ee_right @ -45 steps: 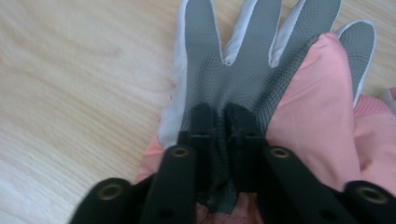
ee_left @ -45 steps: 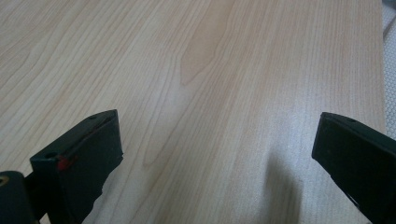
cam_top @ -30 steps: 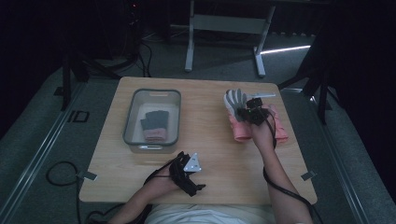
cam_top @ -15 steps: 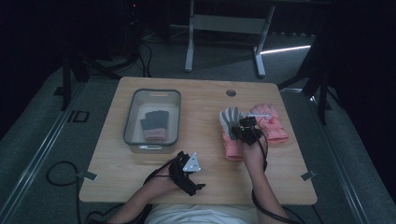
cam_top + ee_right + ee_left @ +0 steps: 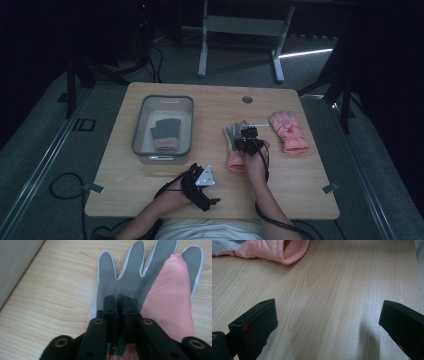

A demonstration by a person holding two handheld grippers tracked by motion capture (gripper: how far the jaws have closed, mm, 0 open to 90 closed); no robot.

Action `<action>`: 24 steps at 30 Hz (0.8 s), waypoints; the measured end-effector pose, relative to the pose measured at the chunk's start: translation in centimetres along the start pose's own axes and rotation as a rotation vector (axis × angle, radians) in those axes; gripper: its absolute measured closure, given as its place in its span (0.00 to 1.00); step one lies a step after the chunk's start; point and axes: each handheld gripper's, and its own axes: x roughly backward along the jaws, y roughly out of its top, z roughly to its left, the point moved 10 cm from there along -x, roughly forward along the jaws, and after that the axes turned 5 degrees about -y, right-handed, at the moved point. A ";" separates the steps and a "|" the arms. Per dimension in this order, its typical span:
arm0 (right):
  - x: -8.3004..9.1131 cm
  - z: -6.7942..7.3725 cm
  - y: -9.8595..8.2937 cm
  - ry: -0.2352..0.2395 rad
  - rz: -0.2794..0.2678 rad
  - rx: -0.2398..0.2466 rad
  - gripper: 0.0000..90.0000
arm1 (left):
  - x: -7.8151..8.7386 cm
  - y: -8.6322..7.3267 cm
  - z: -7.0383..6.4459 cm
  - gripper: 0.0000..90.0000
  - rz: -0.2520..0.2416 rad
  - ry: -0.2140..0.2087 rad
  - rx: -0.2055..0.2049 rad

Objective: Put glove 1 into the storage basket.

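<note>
Left tongs (image 5: 202,186) rest near the surface's (image 5: 210,107) front edge, jaws wide apart, holding nothing. Right tongs (image 5: 246,141) are clamped on the grey-palmed pink glove (image 5: 140,282), lying mid-surface beside the bin (image 5: 162,102).
</note>
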 end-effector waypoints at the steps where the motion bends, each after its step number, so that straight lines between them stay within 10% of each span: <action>1: 0.2 0.0 0.2 0.002 -0.005 -0.002 0.88 | 0.0 0.0 0.0 0.02 -0.002 -0.001 0.000; 9: 4.1 -1.2 2.7 0.033 -0.100 0.054 0.72 | 0.3 0.2 0.0 0.02 -0.030 0.004 0.017; 24: 6.7 -15.5 4.8 -0.121 -0.166 0.128 0.67 | 0.4 0.0 0.1 0.01 -0.032 0.011 0.034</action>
